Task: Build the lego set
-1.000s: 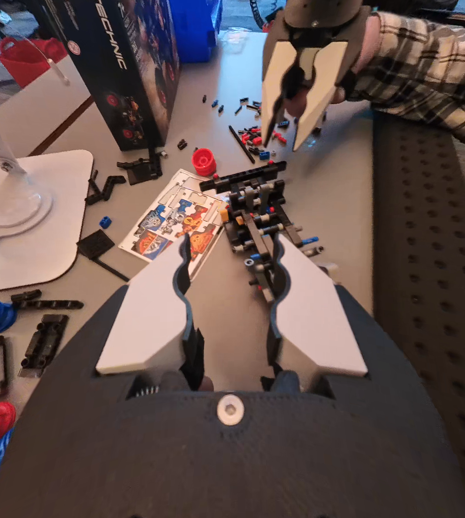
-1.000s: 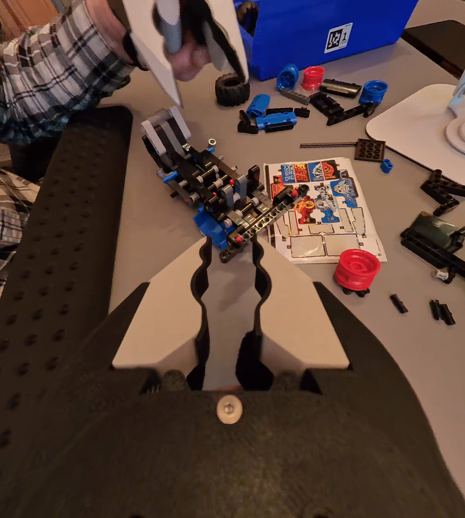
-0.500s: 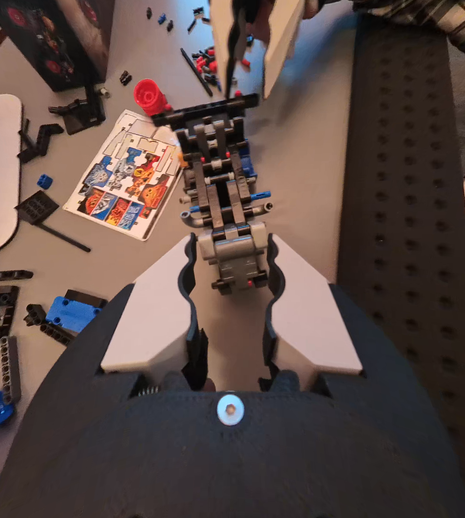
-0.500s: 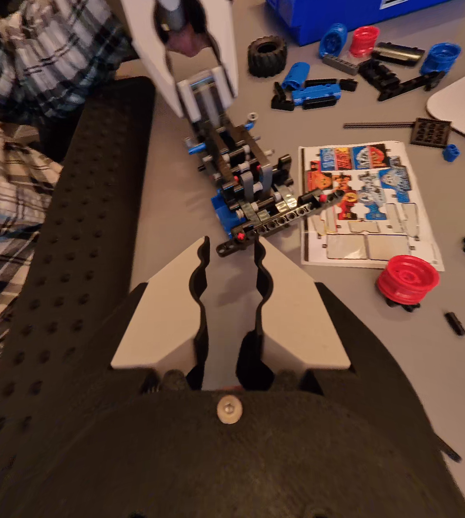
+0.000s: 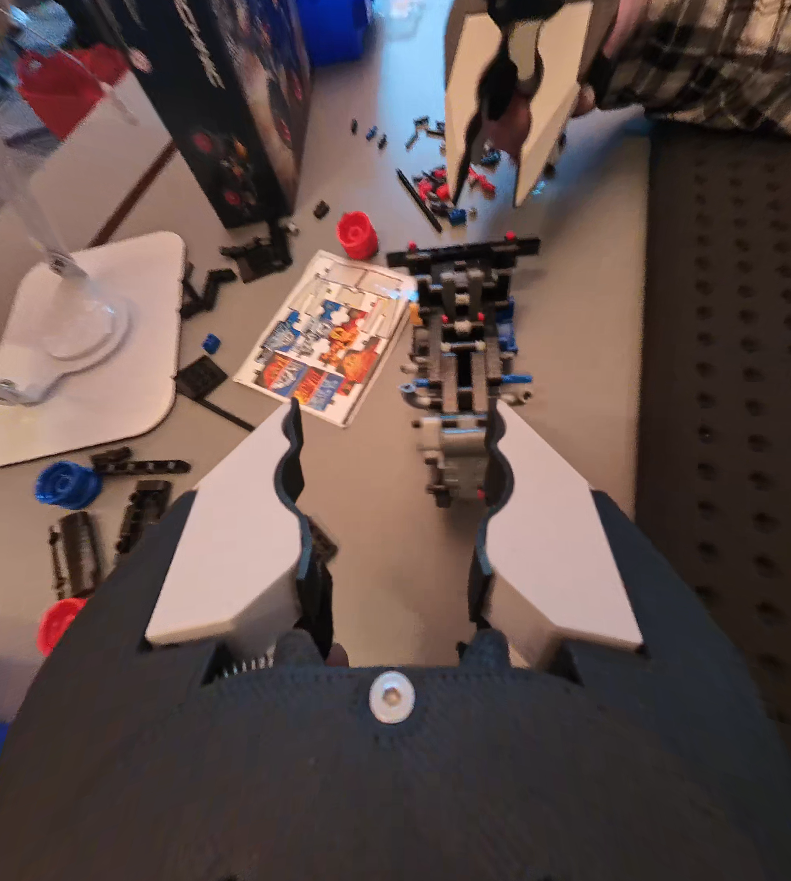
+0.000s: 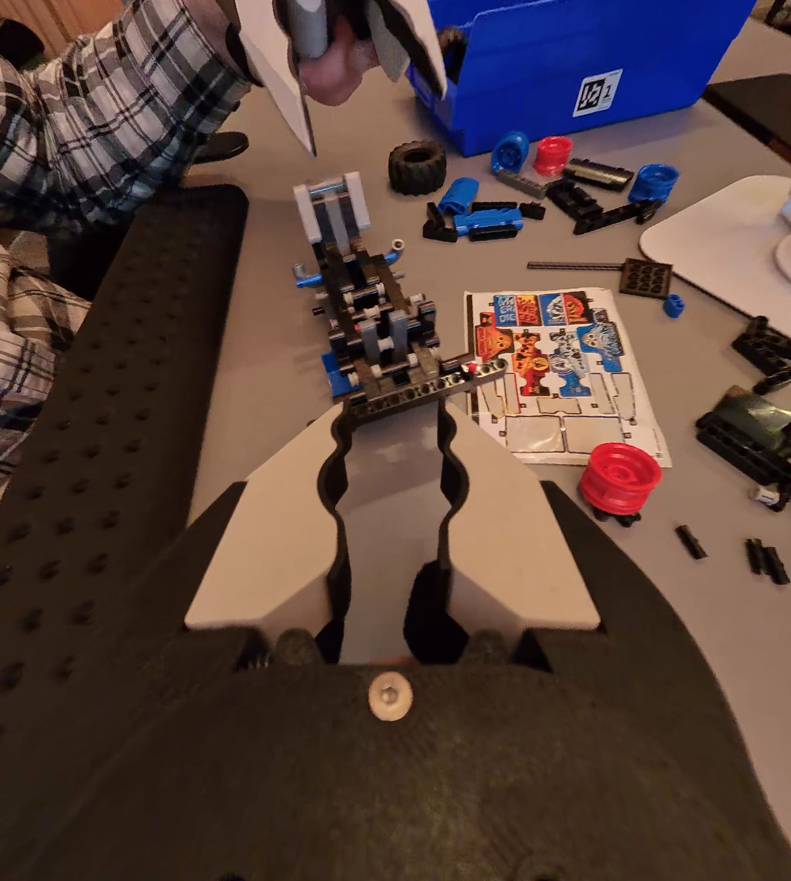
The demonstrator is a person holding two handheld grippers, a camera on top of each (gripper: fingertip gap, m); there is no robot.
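Roughly half built, by judgement: chassis (image 5: pixel 462 362) lies just ahead of left gripper (image 5: pixel 395 419) and right gripper (image 6: pixel 391 412), both spread, empty. Wheels (image 6: pixel 620 479), beams loose alongside, unfitted.

One chassis (image 6: pixel 374 329), one sticker sheet (image 6: pixel 560 372) — seemingly two red wheel hubs (image 6: pixel 620 478), three blue (image 6: pixel 654 182).

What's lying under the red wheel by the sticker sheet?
The red wheel rests on small black pieces, visible at its base, beside the sticker sheet. How many pieces, and what else it covers, is hidden.
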